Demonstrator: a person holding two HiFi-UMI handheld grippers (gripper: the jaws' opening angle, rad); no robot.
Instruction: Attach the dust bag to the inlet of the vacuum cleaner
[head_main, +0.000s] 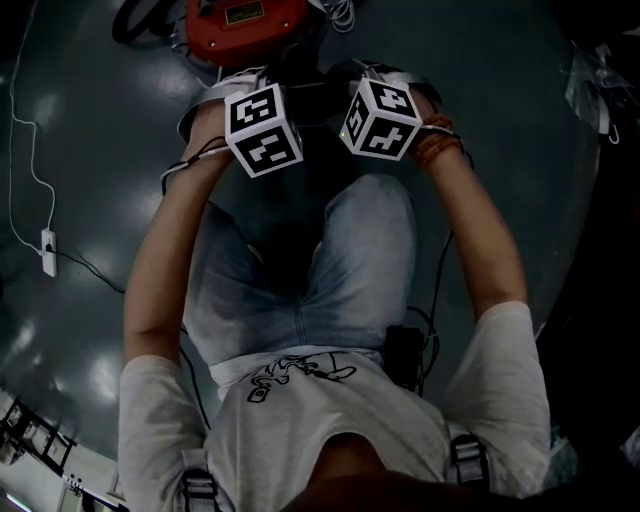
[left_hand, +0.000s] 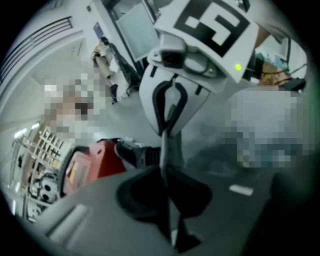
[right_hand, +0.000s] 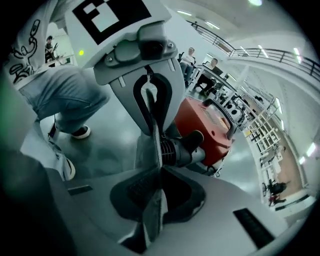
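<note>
The left gripper (left_hand: 169, 200) and right gripper (right_hand: 157, 200) each sat nearly closed, pinching a thin edge of the dust bag (right_hand: 146, 150) close before the black inlet (right_hand: 182, 149) of the red vacuum cleaner (right_hand: 212, 122). Uneven pulling could likely slip the fabric free or seat it askew.

head view: dim and underexposed; the dark floor (head_main: 90, 140) shows a faint pale sheen, and the corners fall to black.
left gripper view: murky and soft throughout; the red vacuum cleaner (left_hand: 92, 162) is blurred; black fisheye rim.
right gripper view: brighter and sharper; ceiling lights (right_hand: 256, 3) shine overhead, with glare on the floor; the railing (right_hand: 270, 52) bends at the edge.
</note>
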